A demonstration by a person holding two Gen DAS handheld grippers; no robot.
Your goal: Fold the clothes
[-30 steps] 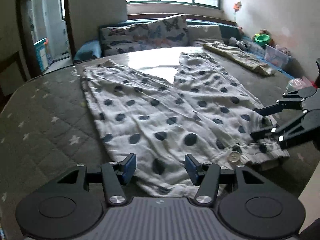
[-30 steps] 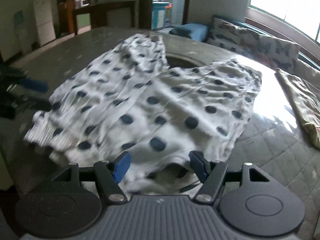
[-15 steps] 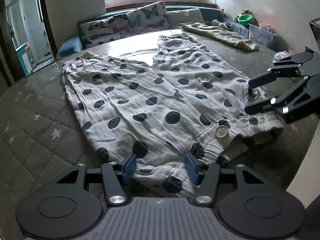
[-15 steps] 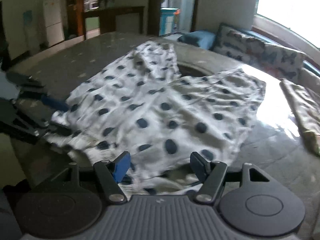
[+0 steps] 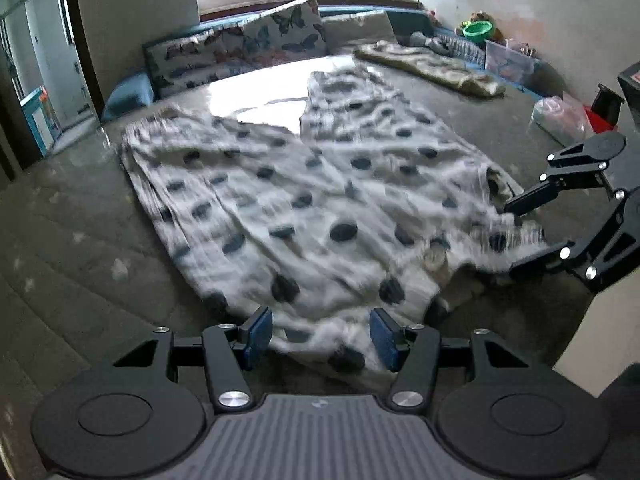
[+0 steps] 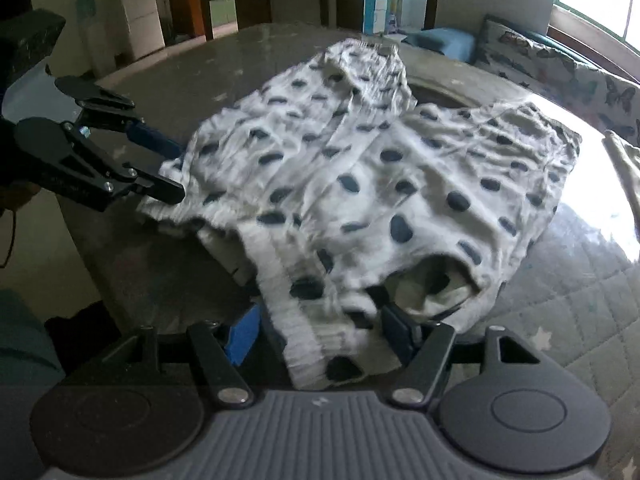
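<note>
Pants with dark dots lie spread flat on the grey quilted bed, legs pointing at the window. The waistband is bunched up at the near edge (the cloth looks blurry there). The left gripper has its jaws wide apart, with one waistband corner between them. The right gripper is spread wide too, around the other corner. A butterfly pillow sits behind, and a tan cloth lies off to the side.

No readable text, label, brand or number shows in either view; the only mark is a small, illegible emblem on each gripper's ribbed housing.
</note>
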